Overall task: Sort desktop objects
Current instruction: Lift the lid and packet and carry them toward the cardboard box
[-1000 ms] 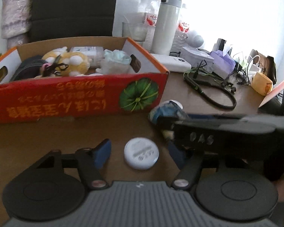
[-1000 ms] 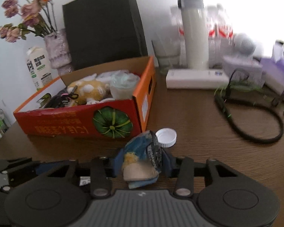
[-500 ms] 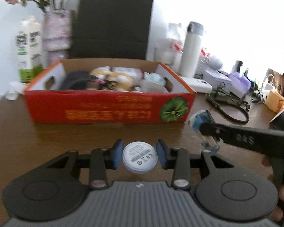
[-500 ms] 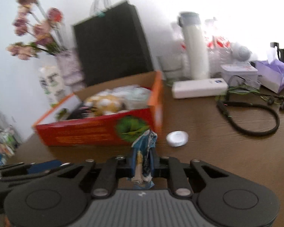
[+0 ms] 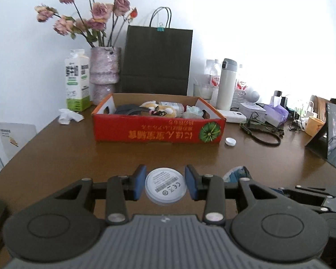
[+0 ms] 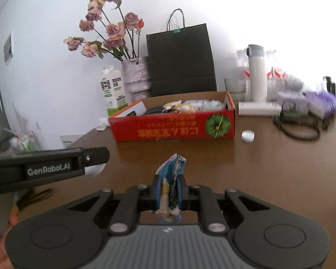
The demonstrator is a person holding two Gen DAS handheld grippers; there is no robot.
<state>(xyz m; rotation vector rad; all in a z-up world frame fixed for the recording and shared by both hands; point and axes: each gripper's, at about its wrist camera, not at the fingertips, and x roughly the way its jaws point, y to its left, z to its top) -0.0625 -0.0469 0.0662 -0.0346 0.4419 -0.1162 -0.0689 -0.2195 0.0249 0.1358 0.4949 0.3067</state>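
Observation:
My left gripper [image 5: 165, 185] is shut on a round white disc [image 5: 165, 186] with a printed label, held above the brown table [image 5: 78, 157]. My right gripper [image 6: 170, 196] is shut on a crumpled blue wrapper [image 6: 171, 179], squeezed flat between the pads; the wrapper [image 5: 237, 173] also shows at the right of the left wrist view. The red cardboard box [image 5: 159, 130] with several items inside stands farther back on the table, and shows as the box [image 6: 172, 127] in the right wrist view. A small white cap [image 5: 230, 142] lies beside the box's right corner.
Behind the box stand a milk carton [image 5: 76, 80], a vase of dried roses [image 5: 104, 74], a black paper bag [image 5: 156, 60] and a white flask [image 5: 227, 84]. Cables [image 5: 262, 132], a tissue box and a tablet stand [image 5: 331, 139] crowd the right. A crumpled tissue [image 5: 68, 116] lies at back left.
Both grippers closed on their objects, the left on the disc and the right on the wrapper. Both then lifted and pulled back from the box, which now looks smaller and farther off.

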